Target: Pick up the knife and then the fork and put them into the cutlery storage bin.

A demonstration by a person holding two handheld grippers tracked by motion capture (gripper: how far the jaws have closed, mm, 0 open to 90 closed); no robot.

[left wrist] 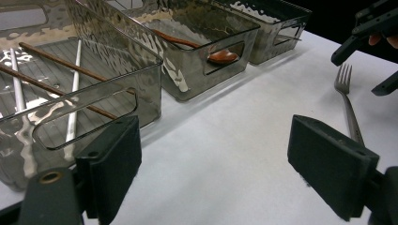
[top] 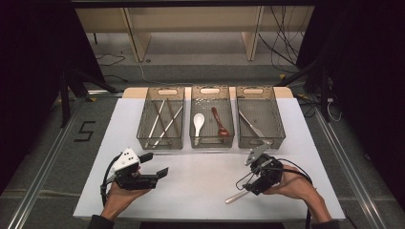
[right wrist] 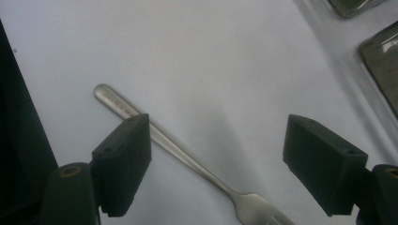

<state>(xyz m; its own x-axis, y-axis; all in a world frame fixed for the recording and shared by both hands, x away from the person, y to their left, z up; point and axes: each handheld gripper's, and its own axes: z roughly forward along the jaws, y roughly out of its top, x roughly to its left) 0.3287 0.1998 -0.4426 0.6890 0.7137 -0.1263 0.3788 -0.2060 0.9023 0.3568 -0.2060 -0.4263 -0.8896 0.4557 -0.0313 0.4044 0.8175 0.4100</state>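
Right gripper view shows your right gripper [right wrist: 216, 164] with its fingers [right wrist: 123, 164] spread wide and holding nothing, hovering just over the fork [right wrist: 187, 157]; the fork lies flat on the white counter [right wrist: 211, 56], its handle passing behind the left-hand finger and its tines near the bottom edge between the two fingers. From the high view, your right gripper [top: 253, 177] sits at the near right of the counter [top: 200, 186], with the fork's handle [top: 236, 196] poking out toward you beneath it. Your left gripper [top: 155, 164] rests at the near left in your left hand [top: 122, 195], well apart from the fork, its fingers [left wrist: 110, 164] also wide open and empty. Beyond both stand three clear bins in a row: the left bin [top: 143, 129] holds chopsticks [top: 165, 121], the middle bin [top: 213, 141] a white spoon [top: 198, 121] and a brown spoon [top: 220, 124], and the right bin [top: 277, 124] a knife [top: 250, 124].
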